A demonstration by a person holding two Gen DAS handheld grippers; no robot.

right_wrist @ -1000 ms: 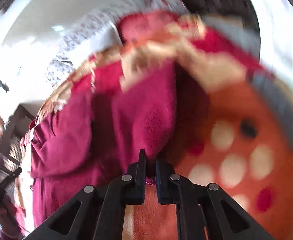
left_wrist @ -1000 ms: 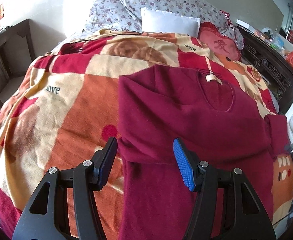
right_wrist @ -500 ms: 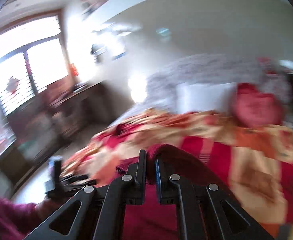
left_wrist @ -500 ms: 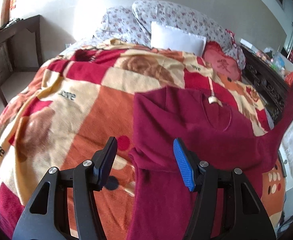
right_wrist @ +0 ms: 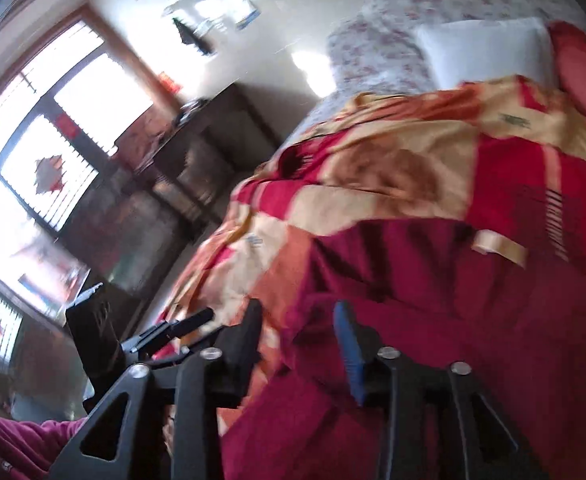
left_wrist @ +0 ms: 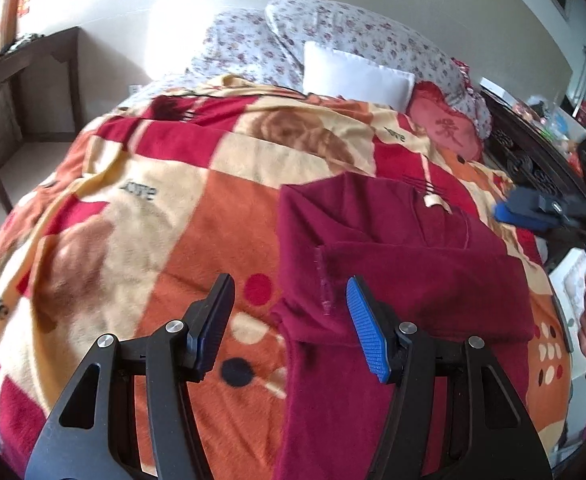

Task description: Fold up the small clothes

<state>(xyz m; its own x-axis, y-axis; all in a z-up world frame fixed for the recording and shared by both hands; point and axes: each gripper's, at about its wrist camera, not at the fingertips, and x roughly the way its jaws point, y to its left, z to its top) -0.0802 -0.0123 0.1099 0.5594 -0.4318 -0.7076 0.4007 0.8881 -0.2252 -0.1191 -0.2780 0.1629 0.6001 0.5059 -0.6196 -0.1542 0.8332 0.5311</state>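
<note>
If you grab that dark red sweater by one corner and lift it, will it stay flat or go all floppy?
Probably floppy: the dark red sweater already lies folded over itself with its sleeve across the body, so it bends easily. It looks fuzzy and thick, so likely not slippery in a gripper. It would probably drag a little on the fleecy blanket rather than slide.

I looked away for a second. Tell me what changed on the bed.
The right tongs carried the sweater's right sleeve across its chest, laid it there, and are opening with no cloth between them. The left tongs stayed open and empty above the sweater's left edge; the blanket did not shift.
</note>
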